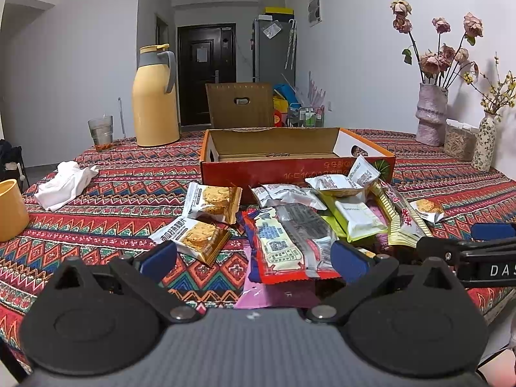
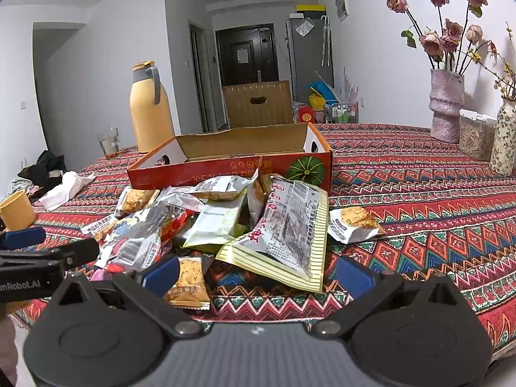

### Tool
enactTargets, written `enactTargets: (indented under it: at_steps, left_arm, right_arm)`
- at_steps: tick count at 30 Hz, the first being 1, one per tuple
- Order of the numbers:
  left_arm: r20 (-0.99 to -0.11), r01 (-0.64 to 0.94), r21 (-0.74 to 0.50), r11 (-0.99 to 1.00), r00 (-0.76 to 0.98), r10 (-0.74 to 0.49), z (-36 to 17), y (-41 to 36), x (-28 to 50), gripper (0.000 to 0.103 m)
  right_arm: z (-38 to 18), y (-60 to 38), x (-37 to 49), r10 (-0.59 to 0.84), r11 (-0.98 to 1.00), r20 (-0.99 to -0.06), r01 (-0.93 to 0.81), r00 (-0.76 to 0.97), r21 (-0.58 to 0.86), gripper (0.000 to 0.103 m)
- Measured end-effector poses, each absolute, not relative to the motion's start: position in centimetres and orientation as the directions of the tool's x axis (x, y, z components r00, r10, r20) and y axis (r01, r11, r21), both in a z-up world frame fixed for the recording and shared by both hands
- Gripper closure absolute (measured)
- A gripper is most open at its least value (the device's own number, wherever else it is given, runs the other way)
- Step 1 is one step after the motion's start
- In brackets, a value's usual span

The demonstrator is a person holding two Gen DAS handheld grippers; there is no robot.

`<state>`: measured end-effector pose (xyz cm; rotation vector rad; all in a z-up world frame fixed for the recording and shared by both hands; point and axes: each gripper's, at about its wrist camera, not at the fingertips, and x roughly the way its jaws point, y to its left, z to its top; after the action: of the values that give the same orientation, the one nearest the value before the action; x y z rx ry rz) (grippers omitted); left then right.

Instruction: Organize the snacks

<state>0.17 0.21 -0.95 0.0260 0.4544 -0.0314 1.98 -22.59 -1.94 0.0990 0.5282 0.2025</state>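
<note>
Snacks: a loose heap of wrapped packets [image 2: 225,225] lies on the desk [image 2: 419,200], just in front of the cardboard box [image 2: 232,148].
Box: open-topped; no packets show inside it, though its floor is mostly hidden.
Left claw [image 1: 254,258]: spread, holding nothing, over the red-edged packet [image 1: 283,242].
Right claw [image 2: 258,274]: spread, holding nothing, near the striped packet [image 2: 287,225].
Risk: overlapping slick wrappers could slide or come up two at once; both claws close together may collide.
Other containers: a glass [image 1: 101,132] and a yellow cup [image 1: 11,209], contents unclear.
</note>
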Motion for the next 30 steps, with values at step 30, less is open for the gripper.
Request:
enactTargets:
  at_steps: [30]
  left_arm:
    - [-0.446, 0.035, 0.011, 0.999, 0.895, -0.027, -1.09, 0.37, 0.2, 0.0]
  right_arm:
    - [-2.29, -22.52, 1.85, 0.214, 0.976, -0.494, -0.164, 0.843, 0.143, 0.0]
